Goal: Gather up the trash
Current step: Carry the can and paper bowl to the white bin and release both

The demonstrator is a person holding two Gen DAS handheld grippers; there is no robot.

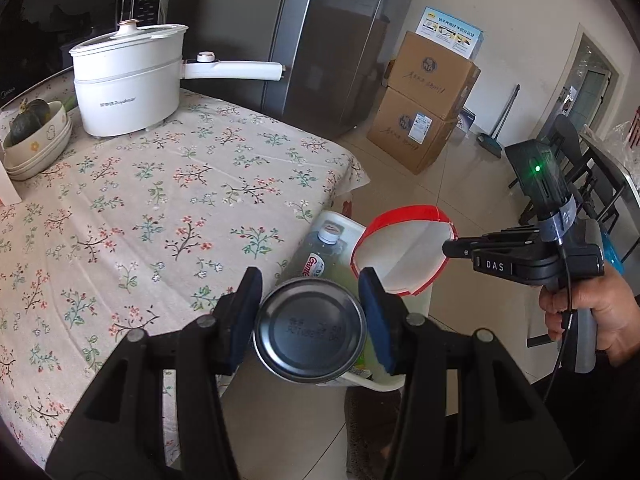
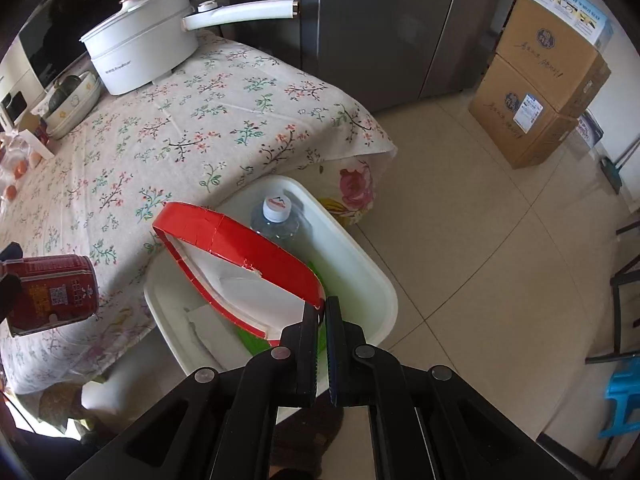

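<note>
The left gripper [image 1: 310,330] is clamped across the round body of a red drinks can [image 2: 50,294], its blue pads [image 1: 374,320] pressing on opposite sides so that the can's concave bottom faces the camera; the can hangs beside the edge of the floral-cloth table [image 1: 140,208], close to the white bin [image 2: 360,248] on the floor but not yet over its opening. The right gripper [image 2: 322,312] has its jaws pinched nearly together on the rim of a crushed red-and-white paper bowl [image 2: 248,276], which it holds over the bin, above a plastic water bottle [image 2: 278,220] and some green scraps already lying inside. The can looks light and probably empty (thin metal, so it could dent under a hard squeeze, and its smooth wall may slip), so a grip across the middle of the body suits it. The bowl is flimsy and already torn, stiffest at the rolled rim, which is the sensible place to hold it
</note>
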